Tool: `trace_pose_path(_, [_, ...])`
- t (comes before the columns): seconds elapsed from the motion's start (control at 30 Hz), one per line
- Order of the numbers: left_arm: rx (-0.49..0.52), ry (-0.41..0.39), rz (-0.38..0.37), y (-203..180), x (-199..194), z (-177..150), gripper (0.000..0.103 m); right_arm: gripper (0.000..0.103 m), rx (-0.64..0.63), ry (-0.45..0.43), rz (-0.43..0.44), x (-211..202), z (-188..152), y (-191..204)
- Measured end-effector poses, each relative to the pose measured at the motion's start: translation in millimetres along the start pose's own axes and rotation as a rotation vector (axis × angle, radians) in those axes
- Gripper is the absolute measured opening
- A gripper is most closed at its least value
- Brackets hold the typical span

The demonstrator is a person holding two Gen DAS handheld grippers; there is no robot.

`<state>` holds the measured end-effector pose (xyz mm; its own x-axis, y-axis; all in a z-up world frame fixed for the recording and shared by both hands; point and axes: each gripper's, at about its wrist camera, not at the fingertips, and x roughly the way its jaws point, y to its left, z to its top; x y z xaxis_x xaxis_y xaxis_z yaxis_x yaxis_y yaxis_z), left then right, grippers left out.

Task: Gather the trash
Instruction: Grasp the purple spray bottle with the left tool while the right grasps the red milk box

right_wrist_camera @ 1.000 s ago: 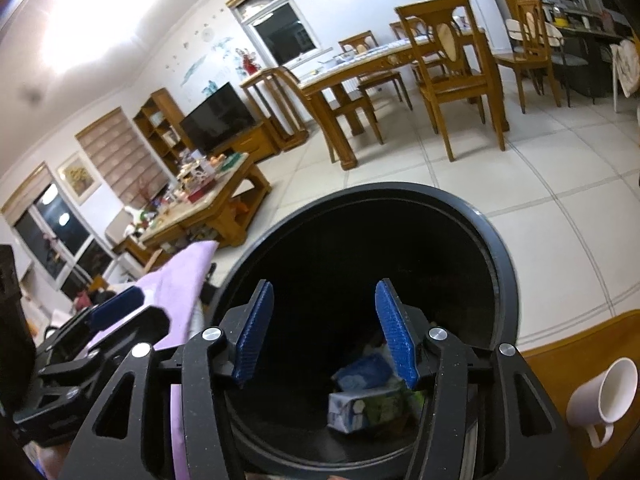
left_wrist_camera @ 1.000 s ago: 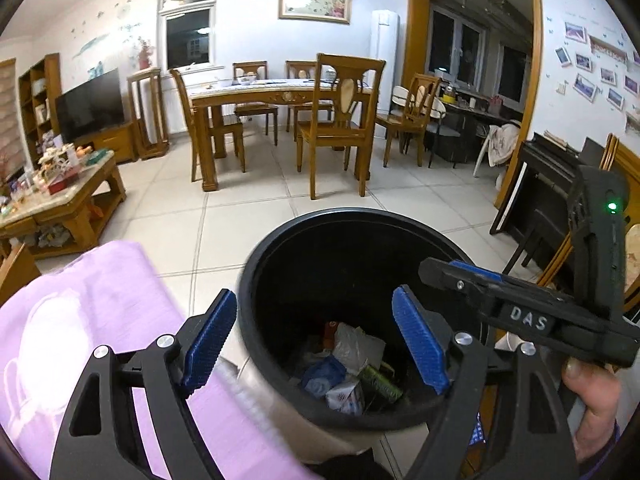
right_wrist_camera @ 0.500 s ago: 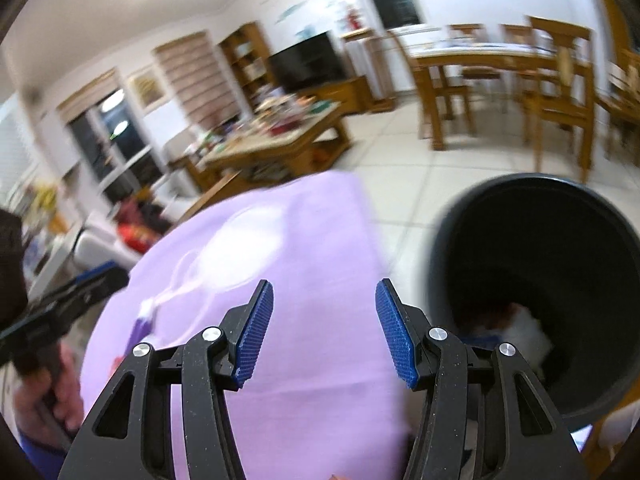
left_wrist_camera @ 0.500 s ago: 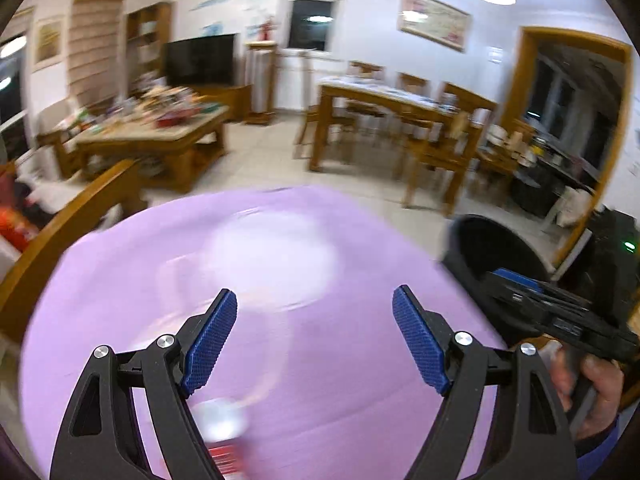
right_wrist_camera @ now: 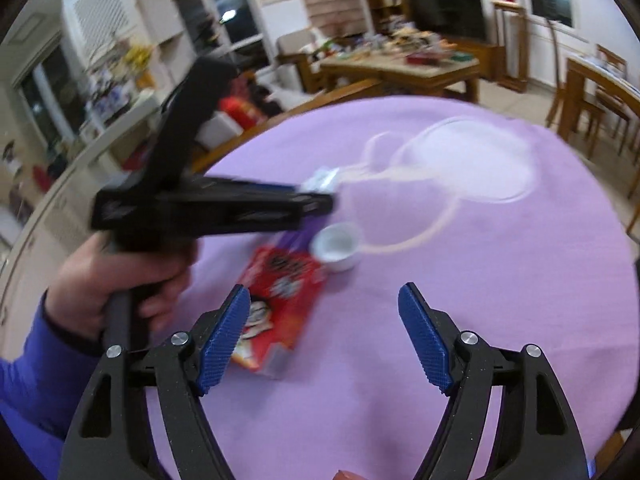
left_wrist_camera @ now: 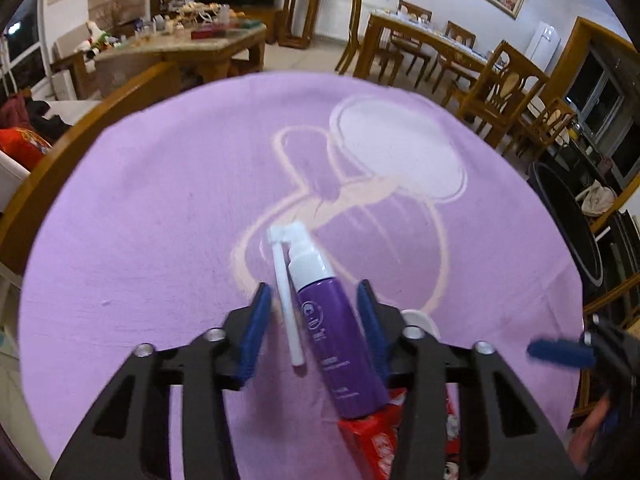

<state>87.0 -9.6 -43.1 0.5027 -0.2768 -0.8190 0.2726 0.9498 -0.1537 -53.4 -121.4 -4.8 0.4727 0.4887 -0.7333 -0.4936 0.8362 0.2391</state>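
Left gripper (left_wrist_camera: 316, 312) low over purple cloth (left_wrist_camera: 160, 208), jaws apart, straddling purple spray bottle (left_wrist_camera: 340, 344). Bottle lies flat, long axis along fingers, white nozzle (left_wrist_camera: 286, 280) pointing away, base on red carton (left_wrist_camera: 380, 436). White cup (right_wrist_camera: 338, 246) just beside carton. Right gripper (right_wrist_camera: 324, 340) wide apart, nothing between pads, hovering near carton's end (farther from bottle). Black bin (left_wrist_camera: 568, 220) off right edge. Left hand clearly nearer; squeeze across bottle's width looks next.

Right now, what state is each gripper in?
Left gripper: open, straddling the purple spray bottle on the purple cloth; contact not clear.
Right gripper: open, holding nothing, above the cloth.
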Motion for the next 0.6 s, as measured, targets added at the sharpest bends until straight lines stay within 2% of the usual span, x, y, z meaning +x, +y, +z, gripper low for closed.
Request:
trace_pose_path(0.07, [0.017, -0.013, 0.011, 3, -1, -3, 0.036, 0.076, -0.023, 0.03, -0.004, 11, -1, 14])
trace_pose_path(0.17, [0.015, -0.027, 0.014, 6, -4, -5, 0.035, 0.076, -0.058, 0.072, -0.027, 31, 0, 33])
trace_pose_path(0.23, [0.007, -0.04, 0.022, 10, -6, -7, 0.035, 0.076, -0.068, 0.076, -0.012, 38, -3, 45])
trace_pose_path(0.5, [-0.064, -0.083, 0.018, 34, -19, -12, 0.031, 0.075, -0.104, 0.102, -0.015, 48, -4, 51])
trace_pose_path(0.53, [-0.068, -0.087, 0.017, 35, -20, -12, 0.031, 0.067, -0.102, 0.1, -0.019, 50, -4, 51])
trace_pose_path(0.6, [-0.072, -0.094, 0.013, 34, -22, -10, 0.031, 0.06, -0.089, 0.093, -0.011, 54, -4, 50])
